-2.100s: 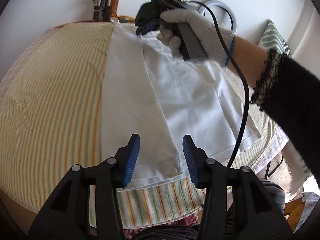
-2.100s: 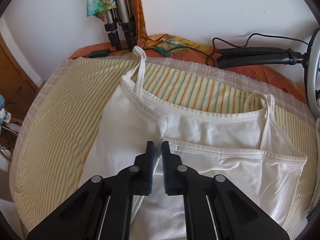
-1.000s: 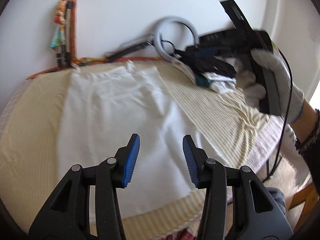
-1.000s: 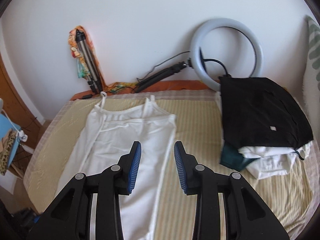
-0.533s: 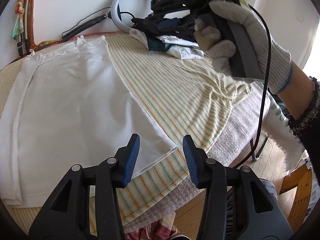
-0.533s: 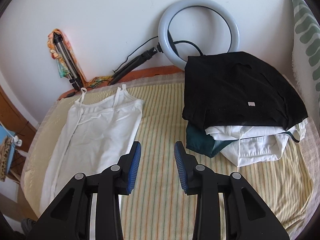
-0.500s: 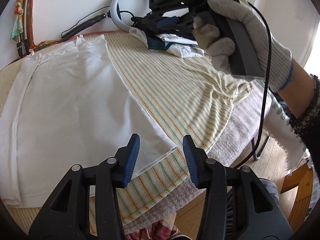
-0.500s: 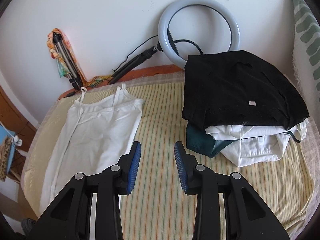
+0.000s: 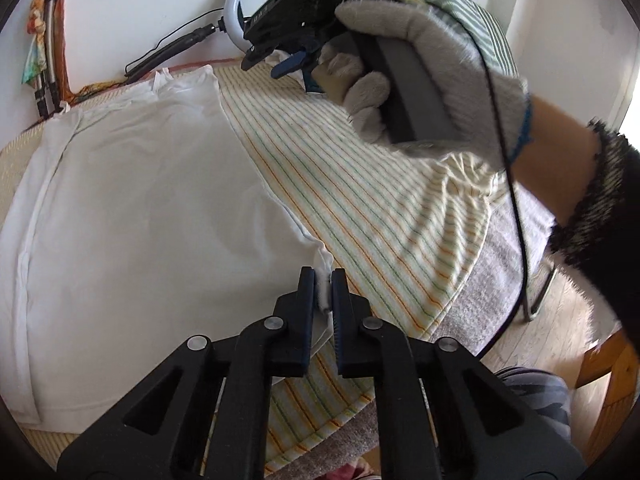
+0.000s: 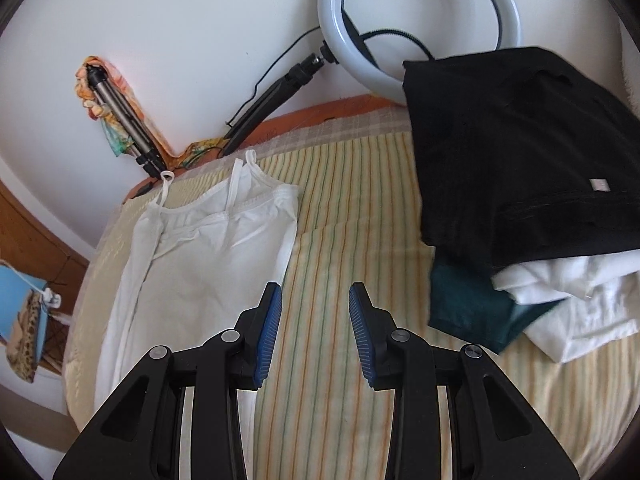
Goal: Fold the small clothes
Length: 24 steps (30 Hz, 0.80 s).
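Observation:
A white camisole [image 9: 140, 208] lies flat on the striped bed cover [image 9: 380, 208], its straps toward the wall. My left gripper [image 9: 322, 280] is at the garment's near right hem corner; its jaws are closing, with that corner pinched between the pads. A gloved hand holds my right gripper [image 9: 280, 60] above the far side of the bed. In the right wrist view my right gripper [image 10: 314, 296] is open over the bare striped cover [image 10: 352, 208], just right of the camisole [image 10: 208, 264], with nothing between its fingers.
A stack of folded clothes with a black garment [image 10: 520, 152] on top sits at the right. A ring light [image 10: 420, 20] and a tripod [image 10: 120, 120] lean on the wall. The bed's edge drops to a wooden floor [image 9: 560, 340] at the right.
My left gripper's jaws have closed onto the camisole's hem corner, lifting it slightly. My right gripper has sunk lower and nearer to the bed and the clothes stack.

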Each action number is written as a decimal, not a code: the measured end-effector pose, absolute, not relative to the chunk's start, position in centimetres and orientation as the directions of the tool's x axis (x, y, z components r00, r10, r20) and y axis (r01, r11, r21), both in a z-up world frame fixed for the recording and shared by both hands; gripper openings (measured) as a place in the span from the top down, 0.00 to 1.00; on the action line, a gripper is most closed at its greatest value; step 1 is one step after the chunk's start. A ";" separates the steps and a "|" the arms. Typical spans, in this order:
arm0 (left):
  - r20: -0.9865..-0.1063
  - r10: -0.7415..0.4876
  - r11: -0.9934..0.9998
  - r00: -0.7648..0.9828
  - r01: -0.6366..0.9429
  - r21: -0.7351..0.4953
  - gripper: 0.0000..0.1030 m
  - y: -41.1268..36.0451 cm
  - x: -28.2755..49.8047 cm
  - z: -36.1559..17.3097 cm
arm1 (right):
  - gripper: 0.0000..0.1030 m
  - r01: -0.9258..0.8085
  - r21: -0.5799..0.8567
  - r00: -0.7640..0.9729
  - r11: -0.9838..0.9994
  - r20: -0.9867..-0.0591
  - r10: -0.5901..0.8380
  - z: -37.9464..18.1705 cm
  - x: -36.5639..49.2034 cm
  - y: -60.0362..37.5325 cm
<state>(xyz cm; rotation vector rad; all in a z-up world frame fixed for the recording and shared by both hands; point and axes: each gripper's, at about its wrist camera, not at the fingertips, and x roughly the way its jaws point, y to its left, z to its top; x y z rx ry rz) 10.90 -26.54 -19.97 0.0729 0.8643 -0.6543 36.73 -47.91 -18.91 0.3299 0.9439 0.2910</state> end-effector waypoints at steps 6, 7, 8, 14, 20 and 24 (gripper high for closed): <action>-0.696 -0.569 0.790 0.438 0.526 -0.314 0.94 -24.5 11.6 -19.2 | 0.68 -0.073 0.430 0.532 0.900 -0.746 0.400 -20.8 40.2 -46.3; -0.695 -0.572 0.789 0.436 0.524 -0.320 0.94 -24.4 11.6 -19.2 | 0.68 -0.068 0.436 0.530 0.897 -0.746 0.403 -21.0 40.9 -46.0; -0.694 -0.575 0.787 0.433 0.523 -0.326 0.94 -24.3 11.7 -19.1 | 0.68 -0.064 0.438 0.531 0.897 -0.746 0.402 -21.1 41.4 -45.8; -0.682 -0.601 0.775 0.417 0.515 -0.368 0.94 -23.9 11.7 -19.1 | 0.68 -0.054 0.438 0.530 0.897 -0.749 0.398 -21.4 44.1 -44.4; -0.664 -0.633 0.758 0.398 0.494 -0.426 0.94 -23.0 12.1 -19.1 | 0.96 -0.066 0.397 0.521 0.915 -0.769 0.371 -20.9 44.8 -43.2; -0.638 -0.664 0.737 0.390 0.485 -0.470 0.94 -22.0 12.2 -18.9 | 0.97 -0.093 0.345 0.538 0.934 -0.772 0.339 -19.5 44.7 -42.1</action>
